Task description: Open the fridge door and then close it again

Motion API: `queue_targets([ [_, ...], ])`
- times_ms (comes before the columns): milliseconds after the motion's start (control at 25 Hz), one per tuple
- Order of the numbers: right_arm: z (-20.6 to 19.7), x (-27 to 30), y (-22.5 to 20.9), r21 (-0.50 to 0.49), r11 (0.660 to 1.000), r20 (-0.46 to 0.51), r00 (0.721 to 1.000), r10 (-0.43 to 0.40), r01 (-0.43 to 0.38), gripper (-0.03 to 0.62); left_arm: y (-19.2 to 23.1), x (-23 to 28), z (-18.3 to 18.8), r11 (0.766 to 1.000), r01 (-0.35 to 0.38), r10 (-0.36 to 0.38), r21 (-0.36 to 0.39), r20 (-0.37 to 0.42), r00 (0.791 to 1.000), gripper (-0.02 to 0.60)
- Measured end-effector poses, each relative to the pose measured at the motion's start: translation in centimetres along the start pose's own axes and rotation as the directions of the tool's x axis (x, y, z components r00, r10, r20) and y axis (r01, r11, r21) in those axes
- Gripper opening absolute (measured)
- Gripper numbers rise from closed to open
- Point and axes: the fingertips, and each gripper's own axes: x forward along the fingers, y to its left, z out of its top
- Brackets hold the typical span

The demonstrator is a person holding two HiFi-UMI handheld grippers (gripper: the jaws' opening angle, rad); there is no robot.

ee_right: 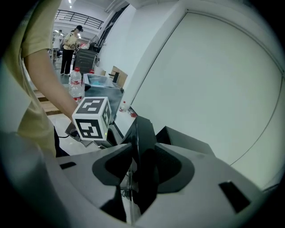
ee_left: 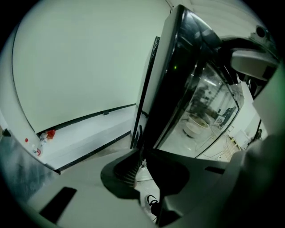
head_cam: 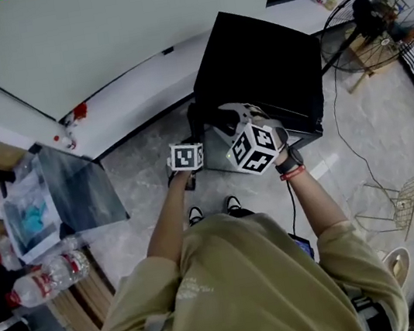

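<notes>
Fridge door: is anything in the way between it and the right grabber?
No, nothing visible is in the way. The fridge door already has its edge between the jaws of the right gripper, which clamp it.

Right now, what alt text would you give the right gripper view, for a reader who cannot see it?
The hand-held gripper has its jaws closed on the edge of a black fridge door, seen close up. Behind it is a white wall; at left are a marker cube and a water bottle.
</notes>
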Motion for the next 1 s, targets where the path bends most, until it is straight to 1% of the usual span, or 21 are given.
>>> queue_targets([
  [80,-0.1,0.3,-0.4,0.007,1.000,-0.011,1.000,-0.024,0.024,0.175,0.1,0.3,0.3,0.999,-0.016,0.016,0.028,-0.005,1.000,0.061],
  [200,-0.3,0.7,-1.0,0.019,0.999,-0.024,0.999,-0.040,0.041,0.173,0.4,0.8,1.4,0.998,-0.038,0.037,0.041,0.040,0.999,0.060],
  [280,-0.5,0.9,-1.6,0.026,0.998,-0.032,0.998,-0.050,0.051,0.173,0.4,1.3,2.0,0.999,-0.031,0.029,0.044,0.045,0.999,0.060],
  [400,-0.9,1.2,-2.4,0.039,0.997,-0.048,0.996,-0.072,0.074,0.172,0.1,2.2,2.7,0.998,-0.006,0.004,0.061,0.028,1.000,0.060],
  [520,-1.0,1.5,-2.8,0.040,0.995,-0.070,0.994,-0.089,0.092,0.170,0.0,2.6,3.0,0.997,-0.001,0.000,0.078,0.015,1.000,0.060],
  [640,-1.0,1.5,-2.8,0.029,0.994,-0.088,0.991,-0.102,0.105,0.169,0.2,2.5,3.3,0.996,-0.003,0.000,0.092,0.030,1.000,0.060],
  [1000,-1.1,1.5,-2.9,0.045,0.989,-0.076,0.988,-0.135,0.138,0.171,0.3,2.4,3.5,0.992,-0.001,-0.004,0.126,0.039,0.999,0.060],
])
